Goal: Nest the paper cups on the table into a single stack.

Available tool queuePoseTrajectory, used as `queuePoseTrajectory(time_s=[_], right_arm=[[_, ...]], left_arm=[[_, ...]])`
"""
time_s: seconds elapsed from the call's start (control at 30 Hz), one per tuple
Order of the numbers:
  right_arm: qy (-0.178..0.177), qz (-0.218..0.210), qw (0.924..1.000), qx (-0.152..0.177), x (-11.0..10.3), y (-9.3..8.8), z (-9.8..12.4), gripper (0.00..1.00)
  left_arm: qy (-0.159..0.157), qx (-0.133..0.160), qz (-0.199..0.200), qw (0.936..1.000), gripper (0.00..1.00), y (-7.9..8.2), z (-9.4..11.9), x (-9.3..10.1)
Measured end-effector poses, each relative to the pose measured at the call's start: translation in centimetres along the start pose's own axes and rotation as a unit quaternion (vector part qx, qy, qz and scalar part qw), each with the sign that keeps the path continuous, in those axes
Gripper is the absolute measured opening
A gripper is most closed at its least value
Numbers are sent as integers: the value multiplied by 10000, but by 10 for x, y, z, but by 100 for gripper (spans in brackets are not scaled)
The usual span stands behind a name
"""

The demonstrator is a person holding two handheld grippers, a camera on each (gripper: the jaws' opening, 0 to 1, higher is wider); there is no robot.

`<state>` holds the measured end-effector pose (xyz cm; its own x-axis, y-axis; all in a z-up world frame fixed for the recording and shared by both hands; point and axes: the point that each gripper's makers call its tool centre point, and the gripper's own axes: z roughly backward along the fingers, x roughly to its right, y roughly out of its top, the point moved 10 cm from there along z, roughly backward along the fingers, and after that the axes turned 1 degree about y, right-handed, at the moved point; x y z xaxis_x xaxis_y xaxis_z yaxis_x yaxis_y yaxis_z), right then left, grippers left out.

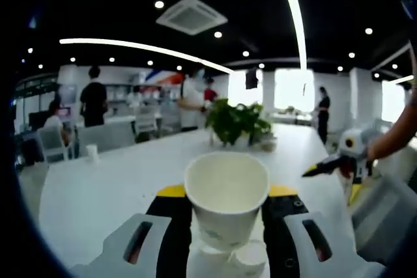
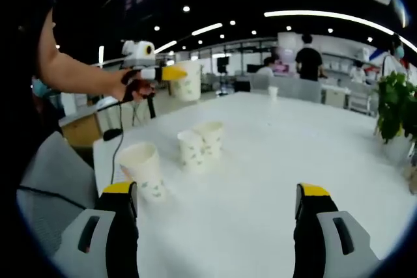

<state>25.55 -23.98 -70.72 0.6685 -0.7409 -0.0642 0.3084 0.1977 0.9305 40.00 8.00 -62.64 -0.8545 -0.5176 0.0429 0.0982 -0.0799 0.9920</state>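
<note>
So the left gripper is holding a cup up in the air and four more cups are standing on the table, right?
Not quite: three cups stand on the table, as the right gripper view shows. The left gripper does hold a cup in the air.

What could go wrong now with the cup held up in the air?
The left gripper holds a paper cup high above the table; a loose grip could drop it, a tight one could crush its thin wall. Three cups stand close together below, so lowering it off-centre might tip one over. The right gripper is open.
</note>
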Motion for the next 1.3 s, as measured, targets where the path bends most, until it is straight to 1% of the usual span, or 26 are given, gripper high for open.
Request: queuePoseTrajectory(time_s=[0.07,0.27,0.7,0.9,1.0,1.07,1.2,1.3], right_arm=[[-18,-11,10000,13,0,0,0,100],[-31,-48,10000,25,1,-2,1,100],[-49,-52,10000,65,2,1,4,100],[-54,-55,9999,70,2,-1,6,100],[-75,-73,9999,95,2,-1,7,100],[-82,-77,9999,105,2,0,7,100],[-78,-72,9999,104,2,1,7,100],[-69,-62,9999,95,1,1,7,100]], left_arm=[[-39,-19,-61,10000,39,0,2,5],[-113,-37,-121,9999,39,0,4,12],[-234,79,-141,9996,39,4,11,37],[-282,67,-151,9995,39,2,15,47],[-251,106,-257,9993,39,-1,17,50],[-261,136,-138,9995,39,-1,19,53],[-275,183,-103,9994,39,-1,21,57],[-314,198,-153,9992,39,-1,22,63]])
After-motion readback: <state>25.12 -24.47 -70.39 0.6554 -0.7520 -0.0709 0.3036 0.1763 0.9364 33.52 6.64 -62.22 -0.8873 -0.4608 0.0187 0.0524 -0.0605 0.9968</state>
